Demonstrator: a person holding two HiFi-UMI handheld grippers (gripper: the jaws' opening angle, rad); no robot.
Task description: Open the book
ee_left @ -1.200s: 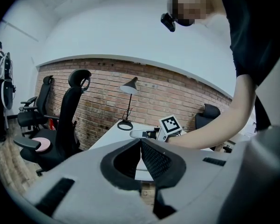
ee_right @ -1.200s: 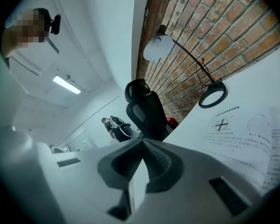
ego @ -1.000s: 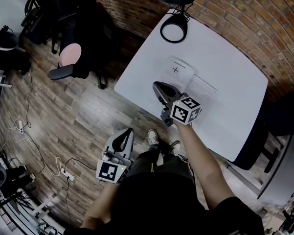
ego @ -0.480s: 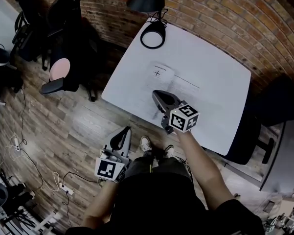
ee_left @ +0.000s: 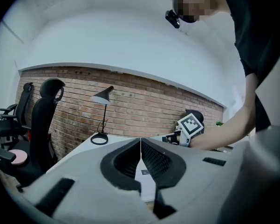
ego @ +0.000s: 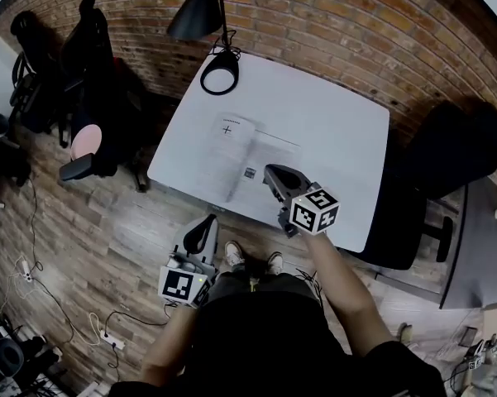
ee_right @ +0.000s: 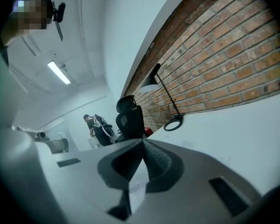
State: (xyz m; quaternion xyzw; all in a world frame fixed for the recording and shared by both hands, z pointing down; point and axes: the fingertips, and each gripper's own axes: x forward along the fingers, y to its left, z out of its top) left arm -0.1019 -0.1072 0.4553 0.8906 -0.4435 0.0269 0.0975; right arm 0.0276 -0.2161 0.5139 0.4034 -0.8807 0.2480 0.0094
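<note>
Compared with one second earlier, the right gripper (ego: 273,173) has drawn back from above the near pages of the open book (ego: 269,149). It is now closer to the near edge of the white table (ego: 339,122). Its jaw tips now sit just right of a small dark square label (ego: 249,173) on the paper. The left gripper (ego: 206,226) remains low over the wooden floor (ego: 107,222), just short of the table's near edge. The book lies as before, flat with its pages spread, and the desk lamp (ego: 219,71) stands beyond it.

Right jaws: fully closed, the ribbed pads meeting along a thin line with nothing between them. The book lies ahead and to the left of the tips, untouched.

Left jaws: likewise closed pad to pad and empty. The book lies ahead of them on the table. Its white page and label show through the gap beneath the pads. The right gripper's marker cube (ee_left: 190,124) appears ahead and to the right.
</note>
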